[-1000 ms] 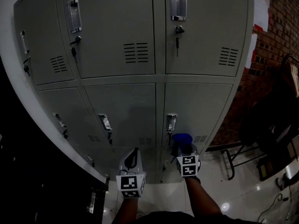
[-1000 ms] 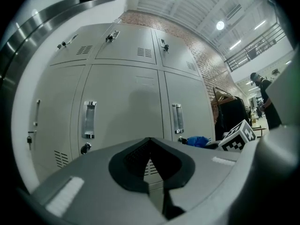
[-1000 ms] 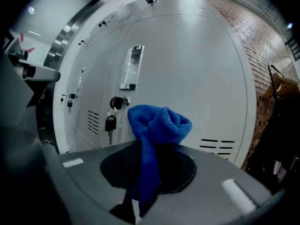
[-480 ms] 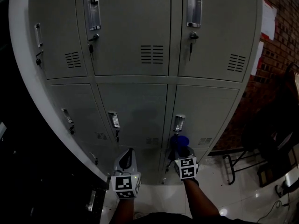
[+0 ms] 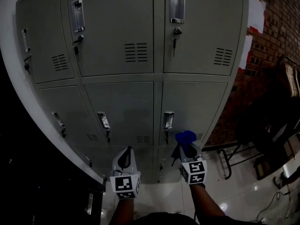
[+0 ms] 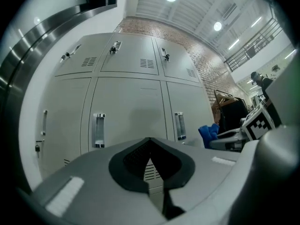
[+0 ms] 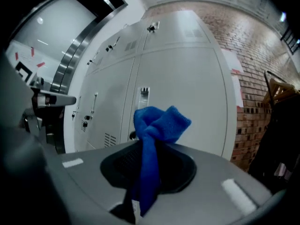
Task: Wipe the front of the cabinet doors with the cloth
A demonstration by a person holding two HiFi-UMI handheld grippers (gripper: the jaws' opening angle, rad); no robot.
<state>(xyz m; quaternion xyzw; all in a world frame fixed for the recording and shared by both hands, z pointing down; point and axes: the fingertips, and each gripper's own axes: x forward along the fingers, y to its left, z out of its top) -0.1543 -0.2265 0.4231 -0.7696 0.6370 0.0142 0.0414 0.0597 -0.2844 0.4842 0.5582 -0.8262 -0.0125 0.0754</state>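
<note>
Pinching blue cloth (image 7: 159,122), right tool (image 5: 187,148)

Head view steeply down onto the cabinet doors (image 5: 122,111); both gripper views low, near, toward them

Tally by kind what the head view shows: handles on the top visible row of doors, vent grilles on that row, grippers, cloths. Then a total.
Door handles: 3
Vent grilles: 3
Grippers: 2
Blue cloth: 1
Total: 9

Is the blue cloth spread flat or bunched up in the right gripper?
Bunched: the cloth is a wad pinched in the right gripper, not spread.
</note>
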